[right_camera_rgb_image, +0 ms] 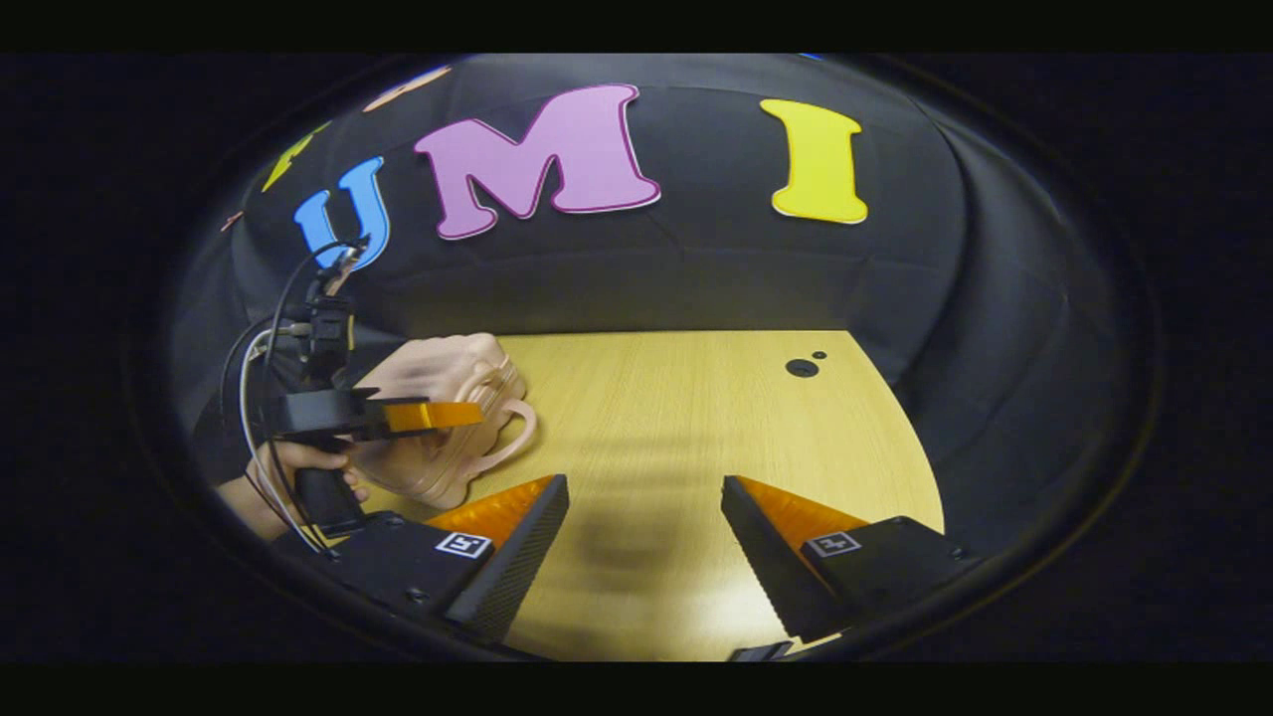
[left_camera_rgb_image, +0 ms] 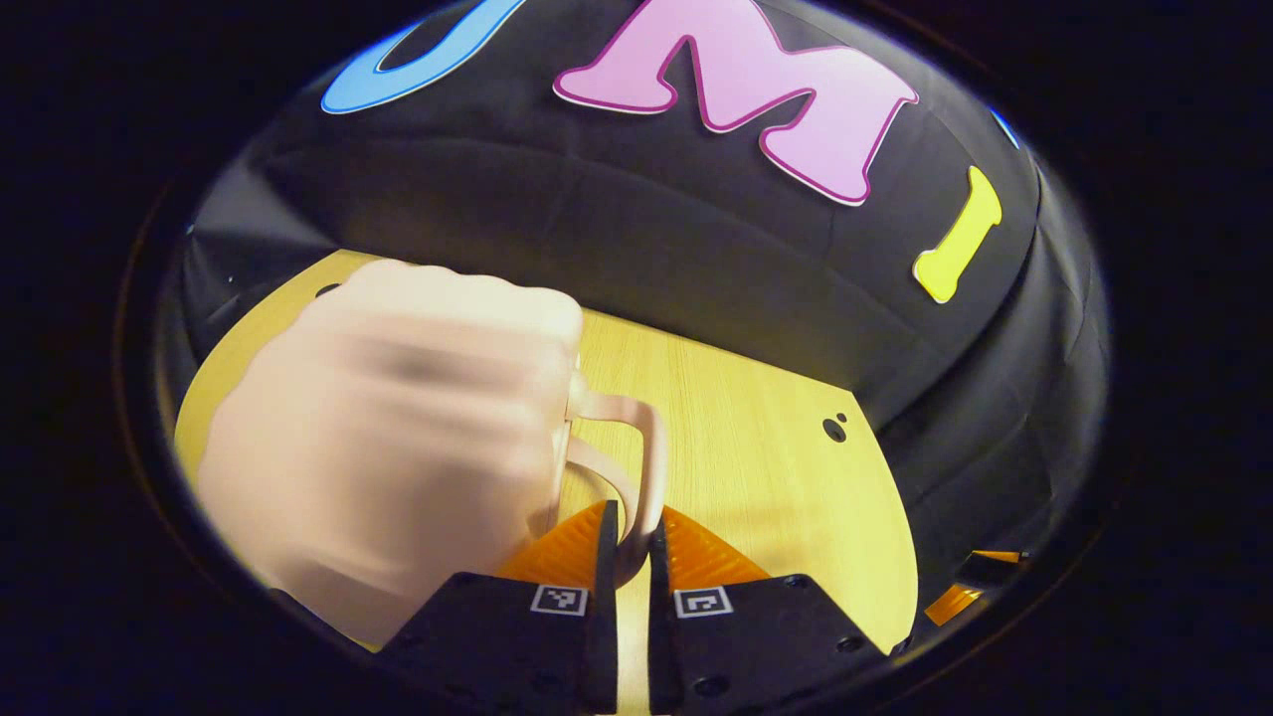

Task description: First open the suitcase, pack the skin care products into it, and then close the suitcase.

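The small pink suitcase [right_camera_rgb_image: 448,423] stood at the left side of the wooden table [right_camera_rgb_image: 686,418]. The left gripper [left_camera_rgb_image: 630,542] had its fingers narrowed on the suitcase's handle [left_camera_rgb_image: 636,447], both pressing it. The right gripper [right_camera_rgb_image: 644,532] hung well apart, fingers wide and empty. The shell looked rigid, smooth and light, likely to slide or tip; the handle seemed the soundest hold. No skin care products were seen.
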`<action>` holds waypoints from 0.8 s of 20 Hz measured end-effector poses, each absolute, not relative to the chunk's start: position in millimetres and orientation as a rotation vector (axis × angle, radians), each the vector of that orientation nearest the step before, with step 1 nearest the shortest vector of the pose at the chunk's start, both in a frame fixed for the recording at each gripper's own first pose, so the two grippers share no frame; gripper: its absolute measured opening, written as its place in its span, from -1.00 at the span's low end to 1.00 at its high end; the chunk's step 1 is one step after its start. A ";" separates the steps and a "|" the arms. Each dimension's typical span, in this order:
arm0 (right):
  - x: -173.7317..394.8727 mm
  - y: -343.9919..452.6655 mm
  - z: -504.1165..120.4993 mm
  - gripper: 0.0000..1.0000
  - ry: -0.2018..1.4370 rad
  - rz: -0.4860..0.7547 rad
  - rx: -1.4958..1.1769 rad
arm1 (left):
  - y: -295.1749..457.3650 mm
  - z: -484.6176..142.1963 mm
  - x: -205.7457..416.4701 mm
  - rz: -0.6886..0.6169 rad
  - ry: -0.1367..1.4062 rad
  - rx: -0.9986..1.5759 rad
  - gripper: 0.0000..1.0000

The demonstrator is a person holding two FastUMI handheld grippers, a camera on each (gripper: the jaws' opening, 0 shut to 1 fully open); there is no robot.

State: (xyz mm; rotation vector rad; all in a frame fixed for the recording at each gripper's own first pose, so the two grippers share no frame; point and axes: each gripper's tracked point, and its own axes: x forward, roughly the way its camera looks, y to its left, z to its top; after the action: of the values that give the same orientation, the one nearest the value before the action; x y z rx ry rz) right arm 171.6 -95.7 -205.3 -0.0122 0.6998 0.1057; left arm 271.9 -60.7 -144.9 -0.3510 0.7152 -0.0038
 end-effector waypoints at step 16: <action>113.4 -25.7 -74.4 0.96 0.338 0.038 0.062 | 3.0 118.0 114.9 -0.054 0.125 -0.139 0.92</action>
State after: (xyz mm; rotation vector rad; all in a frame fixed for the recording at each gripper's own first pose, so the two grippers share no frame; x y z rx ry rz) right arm 113.4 -25.7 -74.4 0.0623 0.3382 0.0379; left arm 114.9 3.0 118.0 -0.1386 0.1245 -0.0540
